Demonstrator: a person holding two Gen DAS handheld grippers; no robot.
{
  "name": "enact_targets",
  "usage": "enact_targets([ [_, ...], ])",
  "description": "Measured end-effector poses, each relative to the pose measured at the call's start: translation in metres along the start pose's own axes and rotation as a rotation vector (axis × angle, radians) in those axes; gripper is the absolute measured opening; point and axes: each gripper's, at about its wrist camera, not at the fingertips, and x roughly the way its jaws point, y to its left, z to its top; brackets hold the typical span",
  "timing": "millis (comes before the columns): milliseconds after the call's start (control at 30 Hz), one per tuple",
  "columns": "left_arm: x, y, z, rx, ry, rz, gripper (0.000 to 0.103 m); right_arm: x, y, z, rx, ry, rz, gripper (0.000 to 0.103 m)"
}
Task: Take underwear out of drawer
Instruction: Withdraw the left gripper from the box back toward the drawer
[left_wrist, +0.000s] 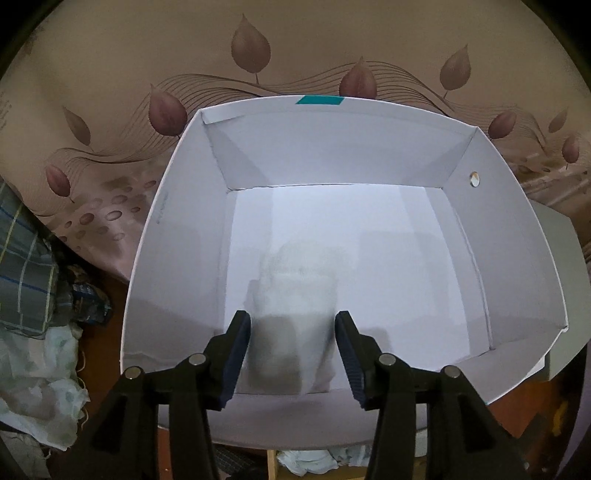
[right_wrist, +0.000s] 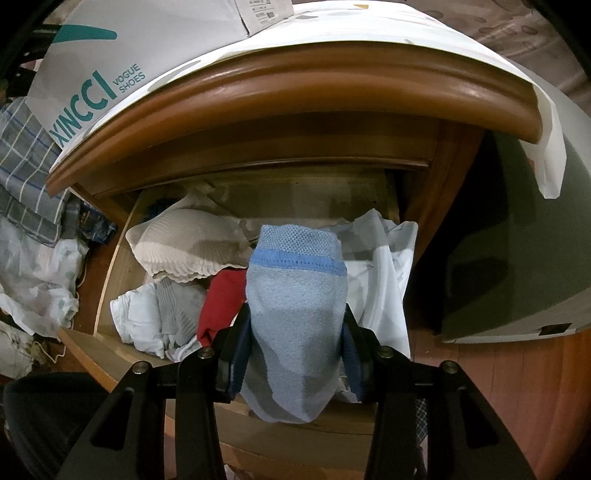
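Note:
An open white shoe box (left_wrist: 332, 147) fills the left wrist view. My left gripper (left_wrist: 293, 328) hangs over its near end, jaws open. A white garment (left_wrist: 295, 291) sits between the fingers, blurred while the box is sharp, and the pads do not seem to press on it. In the right wrist view my right gripper (right_wrist: 297, 325) is shut on a light blue knitted underwear piece (right_wrist: 295, 288) with a brighter blue band. It is held above the open wooden drawer (right_wrist: 107, 266). Inside the drawer lie a beige garment (right_wrist: 188, 236), a red one (right_wrist: 221, 299) and white ones (right_wrist: 384, 266).
The box rests on a leaf-patterned cloth (left_wrist: 110, 74). Plaid and pale clothes (left_wrist: 26, 258) are piled to the left. A curved wooden top (right_wrist: 295, 85) overhangs the drawer, with a shoe box lid (right_wrist: 110, 55) lying on it. A grey object (right_wrist: 517, 258) stands to the right.

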Motion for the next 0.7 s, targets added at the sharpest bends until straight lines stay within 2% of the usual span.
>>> enact_targets([
  [33, -0.001, -0.001, 0.001, 0.003, 0.000, -0.005, 0.051, 0.000, 0.000, 0.000, -0.002, -0.001, 0.000, 0.042],
  [100, -0.005, -0.001, 0.000, 0.006, -0.006, -0.001, 0.062, 0.000, 0.000, 0.000, 0.000, 0.000, 0.000, 0.042],
  [367, -0.044, -0.001, -0.014, 0.001, -0.112, 0.029, 0.063, -0.002, 0.002, 0.000, -0.004, -0.016, 0.004, 0.042],
  [567, -0.082, 0.004, -0.059, 0.029, -0.221, 0.103, 0.063, -0.010, 0.007, 0.002, -0.030, -0.055, 0.003, 0.041],
  [700, -0.088, 0.015, -0.101, 0.021, -0.228, 0.121, 0.063, -0.014, 0.010, 0.003, -0.048, -0.069, 0.023, 0.041],
])
